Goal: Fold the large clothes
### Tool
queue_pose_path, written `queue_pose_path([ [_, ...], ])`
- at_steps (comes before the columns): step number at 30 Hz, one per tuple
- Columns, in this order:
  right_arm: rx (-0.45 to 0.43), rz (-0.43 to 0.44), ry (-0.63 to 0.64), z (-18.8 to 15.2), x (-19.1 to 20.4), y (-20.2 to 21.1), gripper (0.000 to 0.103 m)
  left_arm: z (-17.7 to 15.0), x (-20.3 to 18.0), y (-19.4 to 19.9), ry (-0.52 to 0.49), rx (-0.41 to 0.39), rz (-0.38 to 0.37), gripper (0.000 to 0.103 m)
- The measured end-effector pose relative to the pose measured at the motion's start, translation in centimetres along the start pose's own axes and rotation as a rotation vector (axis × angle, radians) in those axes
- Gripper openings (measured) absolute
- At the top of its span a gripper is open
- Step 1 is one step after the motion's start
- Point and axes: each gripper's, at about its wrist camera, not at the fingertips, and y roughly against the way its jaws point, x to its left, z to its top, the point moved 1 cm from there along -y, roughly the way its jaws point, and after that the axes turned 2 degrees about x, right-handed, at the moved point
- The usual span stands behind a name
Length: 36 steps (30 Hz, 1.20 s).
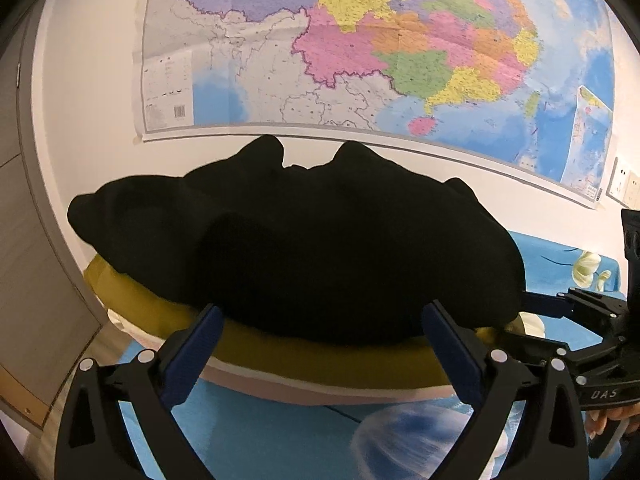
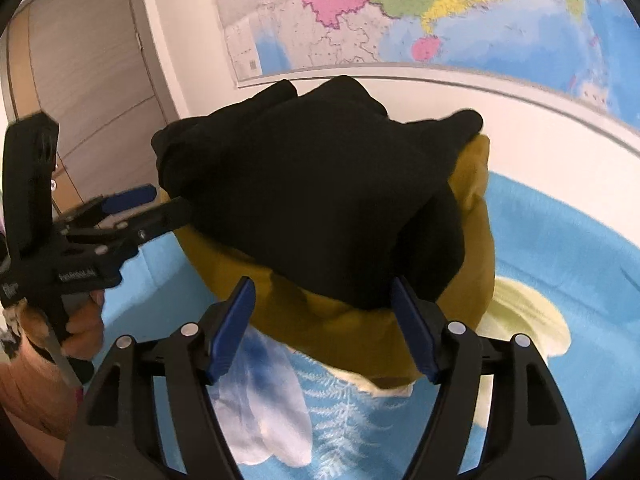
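Note:
A folded black garment lies on top of a folded mustard-yellow garment, both resting on a blue patterned sheet. My left gripper is open, its blue pads standing wide at the black garment's near edge without pressing it. In the right wrist view the black garment covers the mustard garment. My right gripper is open, and the black garment's near corner lies loosely between its pads. The left gripper shows at that pile's left edge, the right gripper at its right edge.
The pile lies on a bed covered with a blue sheet printed with white ferns and flowers. A large coloured wall map hangs behind it. A wooden door stands to the left. A person's hand holds the left gripper.

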Motion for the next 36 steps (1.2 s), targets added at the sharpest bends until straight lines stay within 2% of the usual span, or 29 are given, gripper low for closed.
queue_pose_path([
  [7, -0.06, 0.0, -0.012, -1.2, 0.2, 3.4, 0.07, -1.8, -0.9, 1.6, 0.039, 0.009, -0.061, 0.096],
  [10, -0.077, -0.01, -0.004, -2.4, 0.7, 4.6, 0.071, -2.6, -1.7, 2.5, 0.042, 0.015, -0.057, 0.096],
  [18, -0.117, -0.044, 0.01, -5.7, 2.7, 6.7, 0.098, -5.5, -3.2, 4.8, 0.08, 0.052, -0.042, 0.096],
  [24, -0.127, -0.097, 0.049, -7.5, 4.0, 7.9, 0.098, -7.2, -4.2, 6.2, 0.084, 0.047, -0.007, 0.096],
  [30, -0.134, -0.111, 0.025, -9.0, 4.4, 8.8, 0.098, -7.8, -5.0, 7.1, 0.055, 0.048, 0.035, 0.096],
  [36, -0.164, -0.127, 0.022, -9.7, 4.8, 10.1, 0.098, -8.2, -4.5, 8.0, 0.103, 0.054, 0.031, 0.096],
])
